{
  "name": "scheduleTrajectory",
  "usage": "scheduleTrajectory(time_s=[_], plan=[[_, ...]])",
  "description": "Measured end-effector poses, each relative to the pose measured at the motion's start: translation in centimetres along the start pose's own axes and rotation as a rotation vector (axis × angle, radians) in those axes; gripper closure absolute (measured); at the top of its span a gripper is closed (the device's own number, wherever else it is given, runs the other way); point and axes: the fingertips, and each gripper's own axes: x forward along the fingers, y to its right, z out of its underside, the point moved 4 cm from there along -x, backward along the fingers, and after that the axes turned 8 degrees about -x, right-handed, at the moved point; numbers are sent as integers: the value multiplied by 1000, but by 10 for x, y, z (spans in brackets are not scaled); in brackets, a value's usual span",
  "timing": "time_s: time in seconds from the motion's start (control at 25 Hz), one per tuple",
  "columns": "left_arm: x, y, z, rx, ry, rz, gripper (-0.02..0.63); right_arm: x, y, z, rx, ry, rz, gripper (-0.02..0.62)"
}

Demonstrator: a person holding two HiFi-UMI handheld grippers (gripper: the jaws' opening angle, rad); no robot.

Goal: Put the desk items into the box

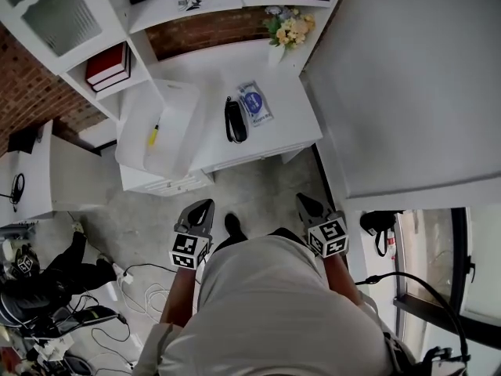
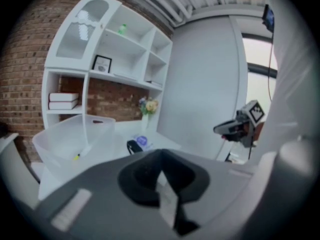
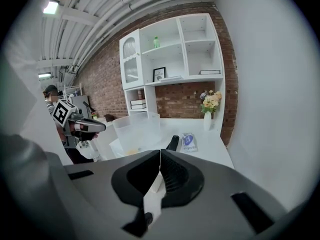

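Observation:
A clear plastic box (image 1: 160,128) stands on the left end of the white desk (image 1: 293,128), with a small yellow item (image 1: 154,135) inside. A black item (image 1: 235,120) and a blue-and-white packet (image 1: 254,103) lie beside it on the desktop. My left gripper (image 1: 205,206) and right gripper (image 1: 304,202) hover over the floor, short of the desk's front edge, both shut and empty. The left gripper view shows the box (image 2: 75,134), black item (image 2: 134,146) and packet (image 2: 142,140) ahead. The right gripper view shows the box (image 3: 137,129), black item (image 3: 173,143) and packet (image 3: 189,141).
A vase of flowers (image 1: 286,30) stands at the desk's back. White shelves hold books (image 1: 109,65) at the left. A grey wall panel (image 1: 407,77) borders the desk's right side. Cables (image 1: 133,288) and a person in black (image 1: 47,280) are on the floor at left.

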Motion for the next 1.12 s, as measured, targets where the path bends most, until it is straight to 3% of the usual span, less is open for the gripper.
scheduleTrajectory(time_s=[0.2, 0.44, 0.76, 1.12], plan=[[10, -5, 0, 10, -16, 13, 603, 10, 14, -1, 25, 17, 21, 594], [23, -35, -13, 5, -53, 44, 603, 43, 30, -33, 28, 20, 45, 593], [41, -24, -13, 0, -64, 54, 603, 53, 49, -29, 35, 9, 20, 592], [83, -25, -26, -87, -64, -81, 603, 91, 87, -34, -15, -21, -90, 594]])
